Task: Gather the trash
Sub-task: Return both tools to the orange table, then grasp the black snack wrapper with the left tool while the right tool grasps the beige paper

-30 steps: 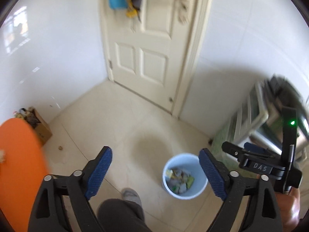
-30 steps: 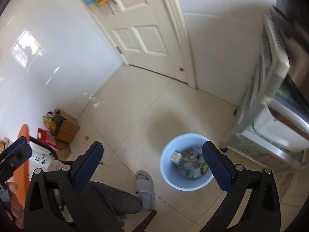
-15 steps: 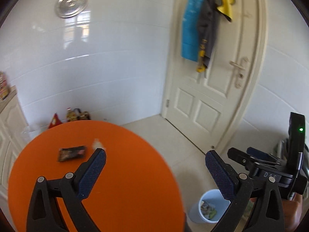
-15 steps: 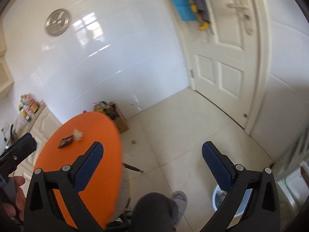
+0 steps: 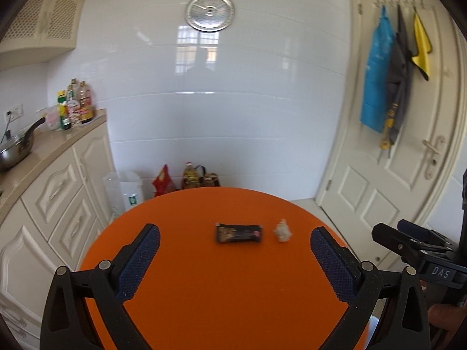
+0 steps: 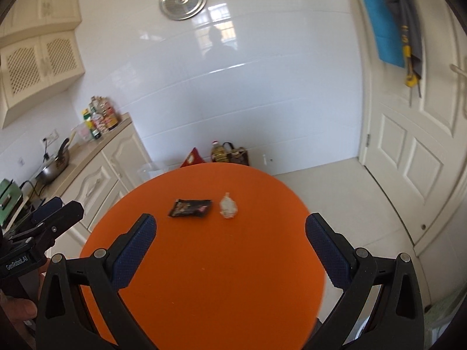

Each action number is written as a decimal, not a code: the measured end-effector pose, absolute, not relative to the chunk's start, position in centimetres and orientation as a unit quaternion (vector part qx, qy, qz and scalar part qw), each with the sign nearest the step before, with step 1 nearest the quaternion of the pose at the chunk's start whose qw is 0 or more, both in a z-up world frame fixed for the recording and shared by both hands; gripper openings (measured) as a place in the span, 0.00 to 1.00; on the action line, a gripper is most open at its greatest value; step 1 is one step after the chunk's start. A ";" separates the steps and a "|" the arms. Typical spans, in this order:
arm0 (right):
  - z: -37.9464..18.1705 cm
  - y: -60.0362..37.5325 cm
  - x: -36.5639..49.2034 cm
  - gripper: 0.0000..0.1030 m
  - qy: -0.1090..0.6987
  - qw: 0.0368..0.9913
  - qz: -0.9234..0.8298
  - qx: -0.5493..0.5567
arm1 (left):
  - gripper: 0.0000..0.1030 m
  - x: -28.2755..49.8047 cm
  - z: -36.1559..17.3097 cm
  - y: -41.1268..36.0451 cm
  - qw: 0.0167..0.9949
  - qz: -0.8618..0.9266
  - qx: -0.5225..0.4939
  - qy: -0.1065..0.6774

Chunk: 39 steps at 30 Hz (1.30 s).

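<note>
A dark snack wrapper (image 5: 238,232) and a crumpled white paper ball (image 5: 282,230) lie side by side on the round orange table (image 5: 233,297). My left gripper (image 5: 235,258) is open and empty above the table's near half, short of both. In the right wrist view the wrapper (image 6: 189,207) and paper ball (image 6: 228,203) lie beyond my right gripper (image 6: 230,248), which is open and empty. The trash bin is hidden, apart from a pale sliver at the table's lower right edge.
Cream cabinets with a counter (image 5: 43,148), a pan (image 5: 14,148) and bottles (image 5: 74,105) stand at the left. Bags and an oil bottle (image 5: 192,176) sit on the floor by the tiled wall. A white door (image 5: 408,145) with hanging cloths is at the right.
Both grippers have swung up and left from the blue bin on the floor to face the orange table. The wrapper and paper ball now lie ahead. Both stay open.
</note>
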State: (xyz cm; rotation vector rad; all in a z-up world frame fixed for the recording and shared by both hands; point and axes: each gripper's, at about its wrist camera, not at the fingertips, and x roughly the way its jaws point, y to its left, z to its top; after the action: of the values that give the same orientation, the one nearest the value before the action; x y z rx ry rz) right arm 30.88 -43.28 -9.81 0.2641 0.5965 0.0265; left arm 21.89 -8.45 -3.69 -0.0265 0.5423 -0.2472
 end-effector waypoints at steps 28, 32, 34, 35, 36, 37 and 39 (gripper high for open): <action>-24.0 -41.7 49.8 0.60 0.446 0.892 0.031 0.069 | 0.99 47.5 -14.4 -22.3 0.893 -0.176 0.183 0.371; -24.8 -41.0 49.9 0.27 0.447 0.892 0.037 0.044 | 0.99 50.1 -15.0 -25.0 0.884 -0.203 0.226 0.356; -24.7 -41.5 49.7 0.27 0.446 0.892 0.042 0.055 | 0.99 51.1 -15.9 -25.7 0.878 -0.212 0.245 0.351; -24.7 -41.7 49.6 0.27 0.445 0.893 0.040 0.055 | 0.99 51.5 -16.4 -26.0 0.875 -0.218 0.254 0.349; -24.5 -41.9 49.5 0.27 0.443 0.894 0.038 0.056 | 0.99 52.2 -16.9 -26.5 0.872 -0.223 0.263 0.348; -24.4 -42.2 49.3 0.27 0.441 0.895 0.039 0.061 | 0.98 52.9 -17.3 -27.0 0.870 -0.225 0.271 0.346; -24.0 -42.8 49.0 0.27 0.437 0.896 0.038 0.068 | 0.91 54.7 -17.5 -27.9 0.867 -0.246 0.258 0.349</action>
State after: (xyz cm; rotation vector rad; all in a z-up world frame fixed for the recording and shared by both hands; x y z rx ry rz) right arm 49.02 -42.76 -23.97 0.1414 0.9055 0.0780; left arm 54.71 -27.88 -17.47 0.5397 0.7302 -0.5154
